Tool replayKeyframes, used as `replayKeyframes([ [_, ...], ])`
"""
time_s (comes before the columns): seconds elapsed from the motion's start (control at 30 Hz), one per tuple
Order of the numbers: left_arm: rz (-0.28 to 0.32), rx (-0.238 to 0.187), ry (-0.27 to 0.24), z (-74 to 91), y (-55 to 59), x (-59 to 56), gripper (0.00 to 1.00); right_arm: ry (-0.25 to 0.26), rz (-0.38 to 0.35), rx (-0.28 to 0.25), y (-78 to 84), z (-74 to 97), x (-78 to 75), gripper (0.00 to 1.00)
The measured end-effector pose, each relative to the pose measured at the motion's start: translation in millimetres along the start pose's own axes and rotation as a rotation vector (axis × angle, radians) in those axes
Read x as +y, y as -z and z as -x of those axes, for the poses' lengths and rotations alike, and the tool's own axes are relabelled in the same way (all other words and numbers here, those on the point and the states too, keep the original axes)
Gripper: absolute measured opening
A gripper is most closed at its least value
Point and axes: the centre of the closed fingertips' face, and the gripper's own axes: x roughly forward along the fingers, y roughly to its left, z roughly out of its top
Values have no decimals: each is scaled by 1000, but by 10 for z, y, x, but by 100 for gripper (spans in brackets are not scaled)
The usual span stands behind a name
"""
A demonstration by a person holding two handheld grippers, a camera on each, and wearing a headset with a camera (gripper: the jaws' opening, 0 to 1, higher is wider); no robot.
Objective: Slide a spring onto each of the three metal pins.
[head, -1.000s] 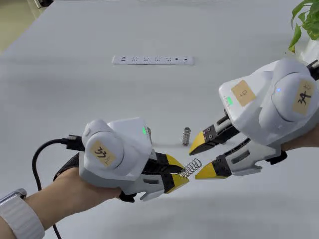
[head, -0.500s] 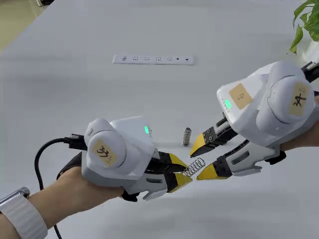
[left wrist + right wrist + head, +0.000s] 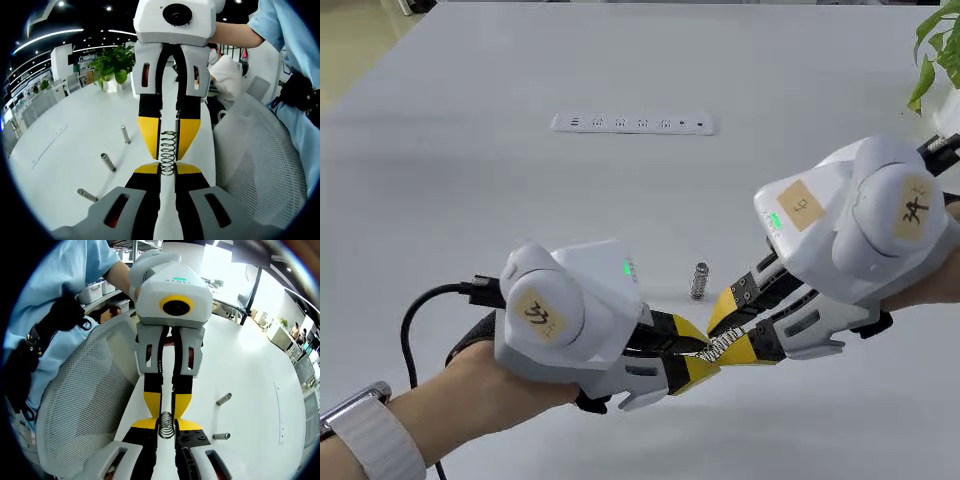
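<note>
Your left gripper (image 3: 167, 169) is clenched on one end of the spring (image 3: 168, 150). In the left gripper view its yellow tips close around the lowest coils at the bottom centre of the frame. Your right gripper (image 3: 167, 430) is clamped on the same spring from the opposite end. In the left gripper view it reaches down from the top of the frame, and its yellow pads lie against the coil on both sides. In the head view the two sets of tips meet nose to nose just right of centre in the lower half. The spring bridges them, held clear of the white table (image 3: 520, 200).

Left of the jaws in the left gripper view, three pins stand on the table in a slanted row. The bare pin (image 3: 125, 134) is uppermost. The middle pin (image 3: 107, 162), below it, carries a spring. The lowest pin (image 3: 86, 195), toward the lower left, carries one too. In the head view one spring-covered pin stands just above the joined tips.

Farther out in the head view, a white power strip (image 3: 635, 124) lies across the upper centre. Plant leaves (image 3: 940, 50) hang in at the upper right corner. A black cable (image 3: 420, 310) loops away from the back of your left gripper at the left edge. A mesh chair (image 3: 85, 405) takes up the left side of the right gripper view.
</note>
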Motion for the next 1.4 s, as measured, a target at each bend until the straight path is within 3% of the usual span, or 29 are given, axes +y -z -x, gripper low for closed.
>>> replayKeyframes([
  [0.93,-12,-35,-2,-46,-27,-37,7,-24,-7,36,35,10,55,7],
  [1.23,1,-45,-32,-34,27,-9,7,-31,-12,43,36,-38,27,7],
  [1.4,35,-42,-57,12,137,48,12,-28,-27,47,89,-76,-16,7],
])
